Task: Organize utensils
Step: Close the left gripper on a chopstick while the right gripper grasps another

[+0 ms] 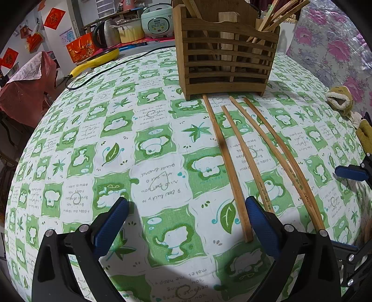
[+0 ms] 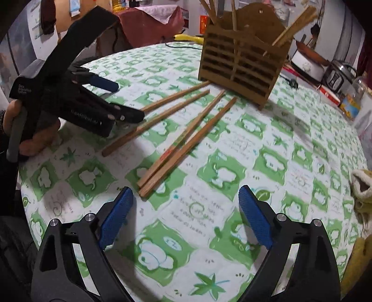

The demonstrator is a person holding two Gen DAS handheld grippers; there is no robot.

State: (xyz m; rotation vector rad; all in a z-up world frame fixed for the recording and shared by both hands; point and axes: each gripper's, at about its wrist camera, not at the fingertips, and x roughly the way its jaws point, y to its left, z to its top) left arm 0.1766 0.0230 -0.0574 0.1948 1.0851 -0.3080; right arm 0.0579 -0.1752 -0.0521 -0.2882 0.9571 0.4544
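Lying loose on the surface (image 1: 69,144) in front of the slatted wooden utensil holder (image 1: 226,53) were four wooden chopsticks (image 1: 234,162), their far tips close to the holder's base and their near ends fanning away from it. In the right wrist view the four chopsticks formed two pairs: the pair nearer the left gripper lay apart from each other, while the other pair converged until their near ends touched. More chopsticks (image 1: 276,16) stood upright and tilted inside the holder's compartments.

The left gripper (image 1: 186,223) hovered above the green-and-white patterned tablecloth (image 2: 302,162) on the near side of the holder, its jaws spread wide with nothing between them. One chopstick's near end lay just beside its right blue pad (image 1: 262,227).

The right gripper (image 2: 186,216) was likewise wide open and empty, positioned short of the near ends of the converging pair. No pad touched any chopstick.

In the right wrist view the left gripper appeared to the holder's left, held by a hand (image 2: 34,130) at the surface's edge. A black cable (image 1: 111,69) ran across the surface beside the holder.
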